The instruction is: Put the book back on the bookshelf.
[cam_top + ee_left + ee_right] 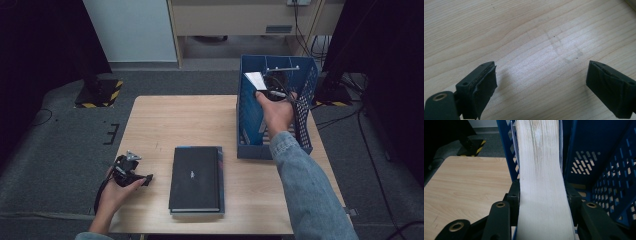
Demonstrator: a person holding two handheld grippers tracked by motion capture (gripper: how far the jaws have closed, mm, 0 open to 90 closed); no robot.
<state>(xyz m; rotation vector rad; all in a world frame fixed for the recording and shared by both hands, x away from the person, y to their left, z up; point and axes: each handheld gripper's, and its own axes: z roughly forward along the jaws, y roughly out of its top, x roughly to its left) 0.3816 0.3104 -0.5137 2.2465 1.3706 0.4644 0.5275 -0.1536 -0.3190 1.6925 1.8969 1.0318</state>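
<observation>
A: R gripper [541, 195] – status?

B: I've got it clamped on a book [540, 170], jaws on both covers, page edges facing my cam. The book sits upright inside the blue crate [248, 112], against its left wall. In the high view the R hand [276, 111] is over the crate, with the book's white corner [255, 79] poking up by it.

A: L side?

B: L gripper [541, 82] is spread wide, nothing between the jaws, just bare table [529, 37] under it. It's low at the near-left corner of the table, just left of the black book [196, 177] lying flat.

A: How do I handle the crate step?

B: My read: the book's being stood in the crate. I'd keep it vertical, lower it straight and hug the left wall so the pages don't fan or catch the lattice. I can't see the crate floor under the book, so I can't tell if it's seated yet; I'd go slow and only let go once it stands on its own. Then I'd lift straight up, since a sideways pull could tip it. The black one looks next, L gripper's right beside it.
</observation>
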